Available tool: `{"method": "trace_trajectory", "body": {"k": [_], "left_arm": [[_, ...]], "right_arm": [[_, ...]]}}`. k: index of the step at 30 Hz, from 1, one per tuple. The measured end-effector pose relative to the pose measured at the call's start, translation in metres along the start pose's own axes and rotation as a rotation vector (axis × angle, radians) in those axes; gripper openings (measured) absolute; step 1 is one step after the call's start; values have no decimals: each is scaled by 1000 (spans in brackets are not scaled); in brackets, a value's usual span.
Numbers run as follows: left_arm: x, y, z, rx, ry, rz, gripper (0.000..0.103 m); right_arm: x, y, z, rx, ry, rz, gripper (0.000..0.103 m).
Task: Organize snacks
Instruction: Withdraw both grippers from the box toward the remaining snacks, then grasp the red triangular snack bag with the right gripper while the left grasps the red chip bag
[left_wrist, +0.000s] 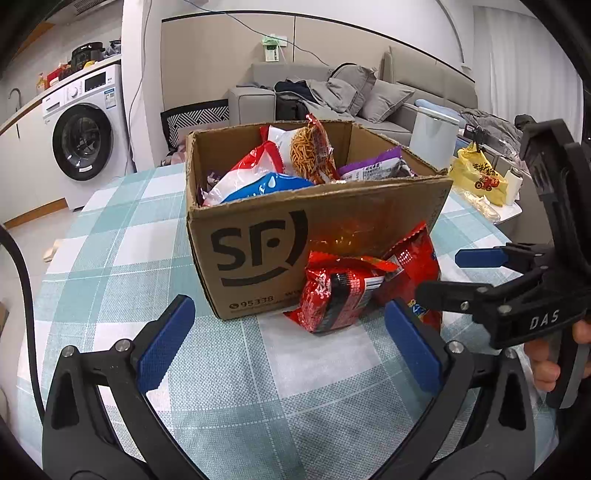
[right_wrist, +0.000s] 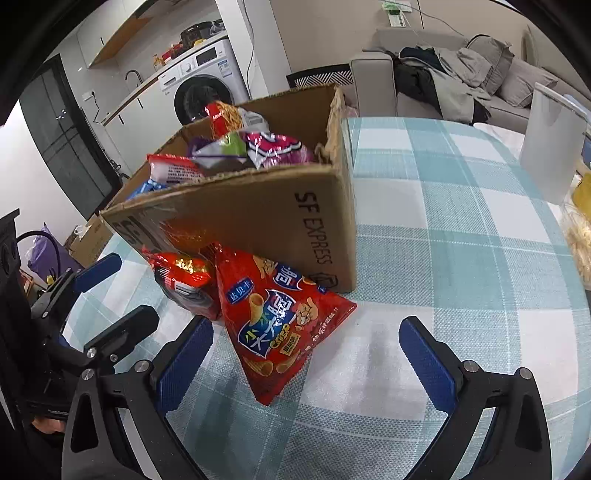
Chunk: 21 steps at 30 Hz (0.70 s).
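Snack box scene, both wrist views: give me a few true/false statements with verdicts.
1. Two red snack bags lie on the table outside the cardboard box. True: the crisp bag and the darker red bag both sit against its front wall.
2. The box is empty. False: several snack packets stick out of it.
3. The left gripper is shut on a bag. False: it is open and holds nothing.
4. The right gripper is open. True.
5. The tablecloth is plain white. False: it is a teal and white check.
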<state>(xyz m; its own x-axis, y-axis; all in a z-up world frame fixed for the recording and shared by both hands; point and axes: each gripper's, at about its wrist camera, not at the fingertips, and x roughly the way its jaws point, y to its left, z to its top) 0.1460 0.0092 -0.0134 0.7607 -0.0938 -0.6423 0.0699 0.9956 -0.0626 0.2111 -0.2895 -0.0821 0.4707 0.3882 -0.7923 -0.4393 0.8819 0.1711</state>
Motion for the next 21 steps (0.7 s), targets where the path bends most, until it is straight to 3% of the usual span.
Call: {"method": "trace_trajectory", "body": {"k": [7, 21], "left_arm": [[3, 3, 0, -10, 6, -7, 102], [3, 6, -3, -16, 14, -7, 102]], "right_arm": [[15, -3, -1, 2, 33, -55, 103], [12, -26, 2, 47, 36, -67, 103]]}}
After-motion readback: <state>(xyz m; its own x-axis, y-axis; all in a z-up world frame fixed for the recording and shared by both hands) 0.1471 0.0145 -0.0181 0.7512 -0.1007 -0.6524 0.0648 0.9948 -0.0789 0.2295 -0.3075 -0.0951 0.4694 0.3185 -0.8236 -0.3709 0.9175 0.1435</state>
